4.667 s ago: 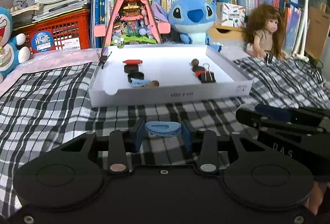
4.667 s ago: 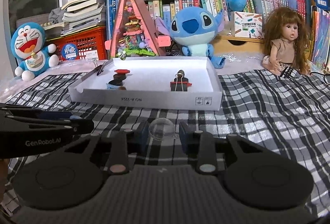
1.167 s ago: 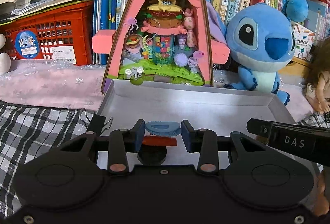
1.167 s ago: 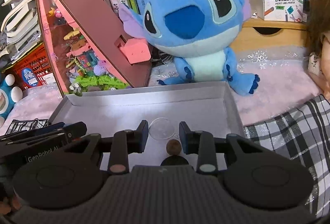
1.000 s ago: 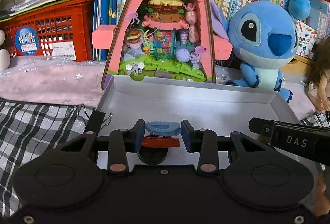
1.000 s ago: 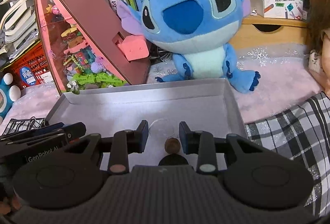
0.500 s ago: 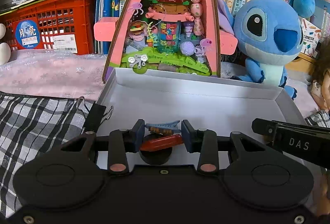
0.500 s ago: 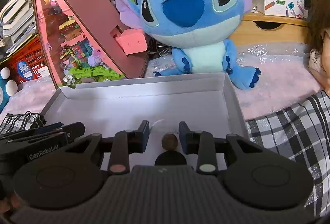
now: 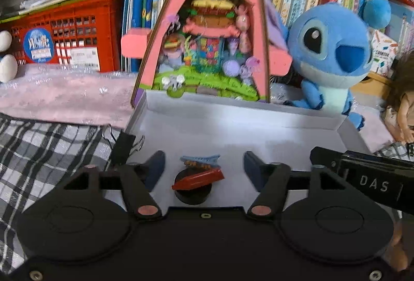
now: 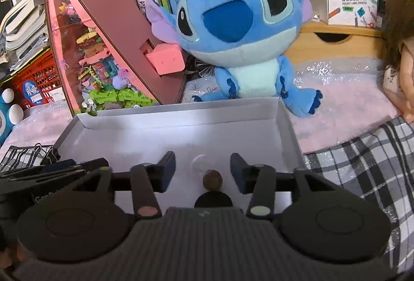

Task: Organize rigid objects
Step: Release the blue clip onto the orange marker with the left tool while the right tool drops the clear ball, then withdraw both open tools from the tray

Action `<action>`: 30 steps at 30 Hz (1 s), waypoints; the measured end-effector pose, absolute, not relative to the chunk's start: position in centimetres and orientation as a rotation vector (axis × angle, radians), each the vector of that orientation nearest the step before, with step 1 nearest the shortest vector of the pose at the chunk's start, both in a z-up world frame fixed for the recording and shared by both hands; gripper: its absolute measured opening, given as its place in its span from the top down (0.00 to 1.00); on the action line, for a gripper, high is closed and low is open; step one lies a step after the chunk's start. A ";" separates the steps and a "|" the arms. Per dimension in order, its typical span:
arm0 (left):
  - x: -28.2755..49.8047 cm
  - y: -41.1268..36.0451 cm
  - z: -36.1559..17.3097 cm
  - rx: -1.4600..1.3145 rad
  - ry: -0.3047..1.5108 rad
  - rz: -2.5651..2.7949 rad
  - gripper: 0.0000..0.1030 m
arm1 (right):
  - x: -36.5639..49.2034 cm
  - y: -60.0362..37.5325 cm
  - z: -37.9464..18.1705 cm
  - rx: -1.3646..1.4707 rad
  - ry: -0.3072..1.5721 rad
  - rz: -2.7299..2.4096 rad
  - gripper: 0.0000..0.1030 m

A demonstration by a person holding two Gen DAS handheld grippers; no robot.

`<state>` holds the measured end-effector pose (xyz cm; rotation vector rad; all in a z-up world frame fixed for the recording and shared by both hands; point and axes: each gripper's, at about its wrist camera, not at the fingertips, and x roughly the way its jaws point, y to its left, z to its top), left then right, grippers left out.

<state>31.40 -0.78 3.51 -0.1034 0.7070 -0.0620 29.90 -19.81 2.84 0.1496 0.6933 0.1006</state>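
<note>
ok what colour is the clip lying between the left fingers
Light blue; the hair clip lies in the white tray, clearest in the left wrist view.

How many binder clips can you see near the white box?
1 for certain: a black binder clip on the checked cloth against the box's left wall. More may be hidden behind the fingers.

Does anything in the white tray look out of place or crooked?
Yes, slightly. In the white tray, the red piece lies tilted across the black round cap, not flat. A black binder clip hangs on the tray's left wall instead of lying inside. Nothing looks spilled or broken.
</note>
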 end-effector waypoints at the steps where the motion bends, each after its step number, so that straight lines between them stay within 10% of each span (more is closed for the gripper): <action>1: 31.1 -0.8 3.9 -0.096 0.695 -0.061 0.28 | 29.7 -19.8 3.1 0.147 0.688 0.100 0.31; 30: 21.7 0.4 8.8 -0.052 0.616 -0.058 0.13 | 21.9 -19.6 8.1 0.085 0.523 0.074 0.05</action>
